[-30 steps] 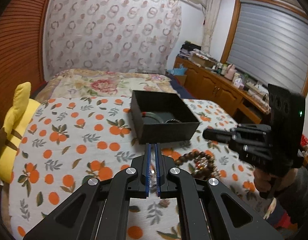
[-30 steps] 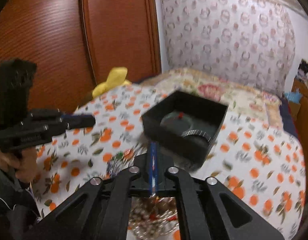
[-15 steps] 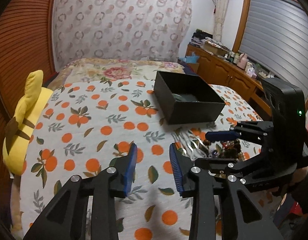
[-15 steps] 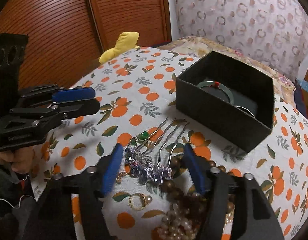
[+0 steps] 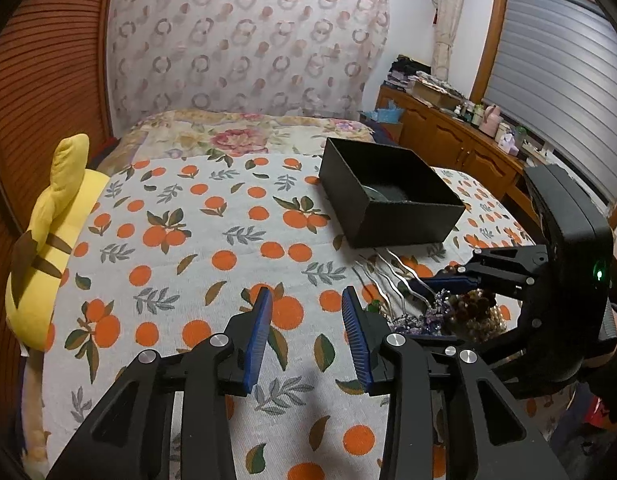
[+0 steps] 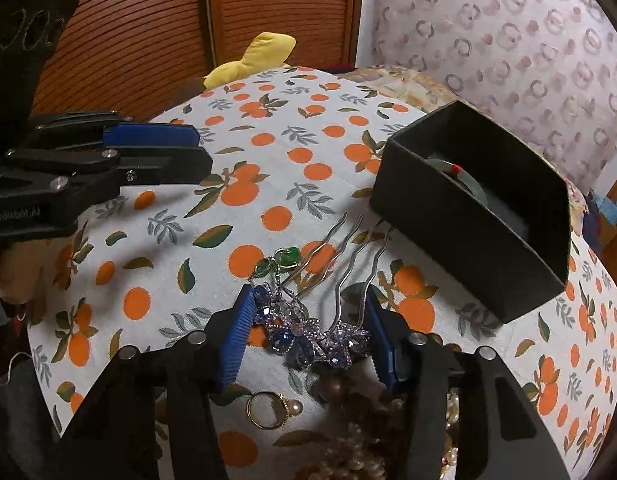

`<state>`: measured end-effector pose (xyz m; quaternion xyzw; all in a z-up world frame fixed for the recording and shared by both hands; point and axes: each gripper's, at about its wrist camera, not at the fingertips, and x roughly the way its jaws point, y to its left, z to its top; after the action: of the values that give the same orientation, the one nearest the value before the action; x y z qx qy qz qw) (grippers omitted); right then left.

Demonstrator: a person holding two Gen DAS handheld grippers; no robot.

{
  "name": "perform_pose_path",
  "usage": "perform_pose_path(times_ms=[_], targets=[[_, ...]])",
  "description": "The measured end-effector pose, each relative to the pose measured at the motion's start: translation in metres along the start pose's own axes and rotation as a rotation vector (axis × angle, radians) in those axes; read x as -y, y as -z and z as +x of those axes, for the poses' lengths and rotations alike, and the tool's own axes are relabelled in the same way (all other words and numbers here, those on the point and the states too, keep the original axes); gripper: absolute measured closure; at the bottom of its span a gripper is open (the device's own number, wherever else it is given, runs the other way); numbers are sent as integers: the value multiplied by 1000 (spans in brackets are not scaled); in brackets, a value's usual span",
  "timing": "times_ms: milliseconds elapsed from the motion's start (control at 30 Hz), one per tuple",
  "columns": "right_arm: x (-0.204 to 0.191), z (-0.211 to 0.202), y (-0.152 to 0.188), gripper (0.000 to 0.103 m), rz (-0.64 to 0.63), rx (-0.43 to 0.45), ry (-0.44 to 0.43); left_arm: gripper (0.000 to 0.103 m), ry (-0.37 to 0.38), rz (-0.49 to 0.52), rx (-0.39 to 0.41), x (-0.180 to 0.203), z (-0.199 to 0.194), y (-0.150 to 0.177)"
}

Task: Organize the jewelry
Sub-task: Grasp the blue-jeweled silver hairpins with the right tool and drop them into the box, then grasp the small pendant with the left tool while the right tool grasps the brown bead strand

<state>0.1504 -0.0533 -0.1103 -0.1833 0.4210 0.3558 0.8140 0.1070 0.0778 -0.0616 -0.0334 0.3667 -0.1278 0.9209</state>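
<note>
Right tongs (image 6: 308,334) closing around the crystal heads of the two hairpins (image 6: 308,332); pads flank them, not clearly pressing yet. Left tongs (image 5: 306,334) spread, nothing between, hovering over bare bedspread (image 5: 188,240), at 9 o'clock of the jewelry pile.

Risks, as I read it:
- Two pins overlap. Pinch may catch both, or only one petal cluster, and the pin swings or drops.
- Wavy metal prongs point toward the box at 1 o'clock; they cross the green-stone piece (image 6: 284,258) and could drag it along.
- Bead strands (image 6: 360,420) lie right behind the heads, at 6 o'clock; a low tip could snag them.
- Soft bed gives under pressure, so the heads may sink and slip off the ribbed pads.

Materials:
- Hairpins: thin silver wire, wavy two-prong; heads blue-violet faceted stones, knobbly, irregular.
- Gold ring (image 6: 268,410) with pearl, smooth, small, at 7 o'clock of the heads.
- Beads: brown wooden and pale pearly, round, loose.
- Black box (image 6: 468,240): matte rigid card, open top, pale green bangle (image 6: 466,178) with red spot inside.
- Bedspread: woven cotton, orange-fruit print.
</note>
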Motion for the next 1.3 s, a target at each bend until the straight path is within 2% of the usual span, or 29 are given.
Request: perform_pose_path(times_ms=[267, 533, 600, 733, 800, 833, 900, 1000, 1167, 1300], targets=[[9, -38, 0, 48, 24, 101, -22, 68, 1, 12, 10, 6, 2, -13], [48, -94, -33, 48, 41, 254, 54, 63, -2, 29, 18, 19, 6, -26], [64, -98, -45, 48, 49, 281, 82, 55, -4, 35, 22, 22, 7, -29], [91, -85, -58, 48, 65, 281, 117, 50, -10, 47, 24, 28, 10, -32], [101, -73, -61, 48, 80, 269, 126, 41, -11, 46, 27, 30, 12, -32], [106, -64, -61, 48, 91, 251, 128, 40, -12, 47, 27, 32, 12, -31], [111, -49, -62, 46, 107, 219, 121, 34, -13, 52, 22, 34, 13, -29], [111, -37, -57, 42, 116, 200, 123, 32, -11, 58, 16, 39, 12, -24], [104, -50, -43, 42, 133, 227, 116, 31, -2, 63, 10, 47, 9, -14], [97, -76, -13, 42, 162, 254, 104, 31, 14, 74, -1, 57, 8, -5]])
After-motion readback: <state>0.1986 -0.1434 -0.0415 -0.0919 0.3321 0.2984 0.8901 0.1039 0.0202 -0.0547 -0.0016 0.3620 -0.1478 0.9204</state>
